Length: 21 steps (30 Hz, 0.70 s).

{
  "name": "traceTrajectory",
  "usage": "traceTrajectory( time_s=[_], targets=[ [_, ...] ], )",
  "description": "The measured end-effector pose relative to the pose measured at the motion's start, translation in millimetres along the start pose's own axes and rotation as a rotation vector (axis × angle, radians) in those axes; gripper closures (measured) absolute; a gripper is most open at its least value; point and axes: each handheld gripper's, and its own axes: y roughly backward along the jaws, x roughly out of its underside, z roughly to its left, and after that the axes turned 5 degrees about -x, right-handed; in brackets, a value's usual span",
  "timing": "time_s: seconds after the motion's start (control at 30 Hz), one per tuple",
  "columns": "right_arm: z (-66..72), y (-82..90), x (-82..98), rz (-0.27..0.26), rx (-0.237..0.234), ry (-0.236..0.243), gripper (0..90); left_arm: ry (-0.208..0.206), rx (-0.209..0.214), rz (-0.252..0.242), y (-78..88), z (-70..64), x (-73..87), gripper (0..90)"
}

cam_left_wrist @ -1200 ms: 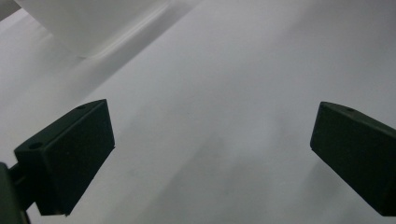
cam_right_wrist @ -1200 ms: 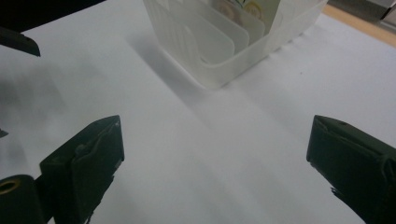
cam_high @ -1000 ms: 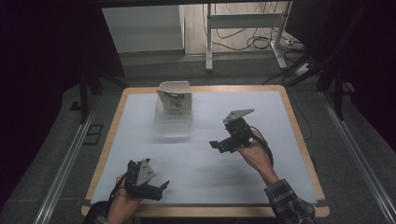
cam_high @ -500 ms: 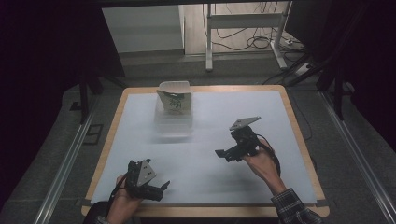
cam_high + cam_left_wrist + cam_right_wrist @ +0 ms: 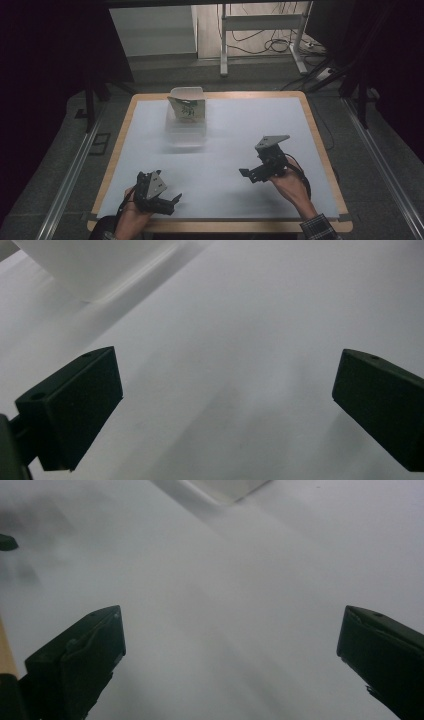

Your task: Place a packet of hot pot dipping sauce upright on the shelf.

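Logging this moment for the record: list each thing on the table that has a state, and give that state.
Left gripper: open, holding nothing, low over the table.
Right gripper: open, holding nothing.
Paper carton: upright at the table's far edge, top open, untouched.
Table: covered by a white sheet.

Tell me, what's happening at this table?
A person sits at a white-topped table with a two-jaw gripper in each hand. The left gripper is low near the front edge, the right gripper out over the right half. Both have their jaws wide open and hold nothing. The one item on the table is a small open carton with green print, standing near the far edge, apart from both grippers.
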Motion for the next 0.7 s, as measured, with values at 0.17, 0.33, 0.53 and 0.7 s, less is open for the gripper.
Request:
traceTrajectory(
  time_s=[0.17,0.33,0.53,0.7],
  targets=[
    [3.5,11.6,7.5,-0.016,0.047,0.01,0.0,-0.006,0.012,-0.009,0.4,-0.6,-0.6,0.0],
    [3.1,22.5,14.9,-0.039,0.061,-0.008,0.0,-0.005,0.008,-0.009,0.1,-0.7,-0.3,0.0],
    [1.4,33.4,25.6,-0.054,0.077,-0.031,0.0,-0.006,0.007,-0.009,0.0,-0.8,-0.2,0.0],
    [-0.1,42.8,36.2,-0.067,0.094,-0.049,0.0,-0.007,0.004,-0.007,-0.3,-0.8,-0.1,0.0]
  ],
)
